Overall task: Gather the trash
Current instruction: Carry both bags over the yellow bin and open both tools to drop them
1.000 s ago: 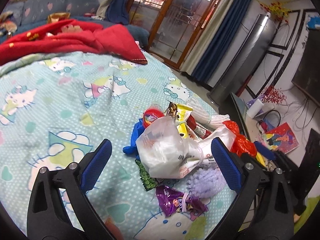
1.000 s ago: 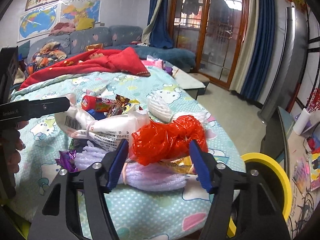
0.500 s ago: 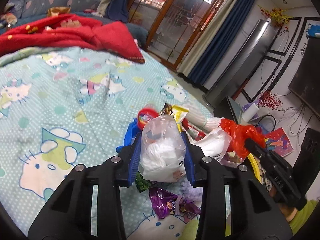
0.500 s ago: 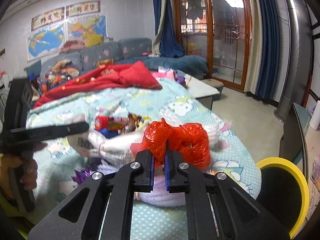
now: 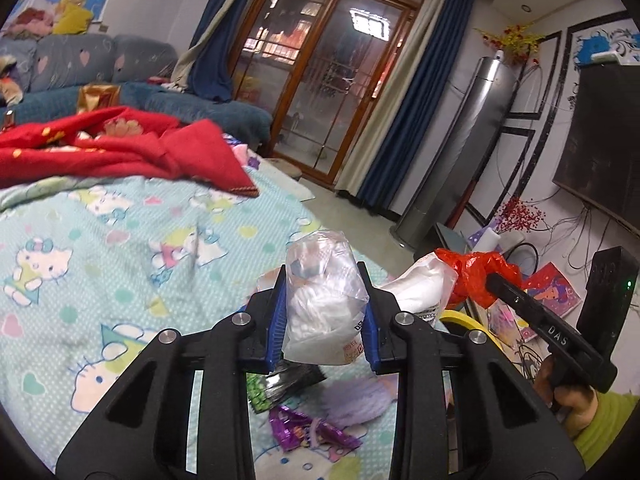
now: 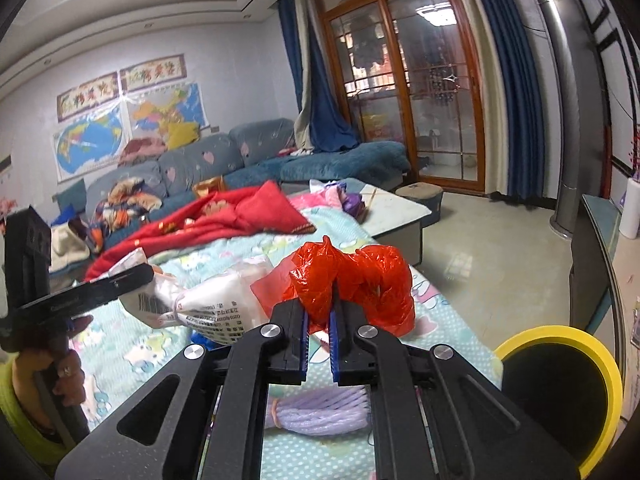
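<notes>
Seen from its own wrist camera, the left gripper (image 5: 323,320) is matte black plastic with triangular cut-outs in its two arms, round silver screw heads at the pivots and ribbed blue pads (image 5: 278,320) lining the fingers. The right gripper (image 6: 319,334) has the same black frame, silver screws and blue pads, and small pale lettering runs along its side. Below each gripper's black handle, the person's sleeve (image 5: 604,428) is yellow-green.

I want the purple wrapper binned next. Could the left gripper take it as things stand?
Probably not: the left gripper is shut on the clear plastic bag, so nothing frees its fingers for the purple wrapper below.
</notes>
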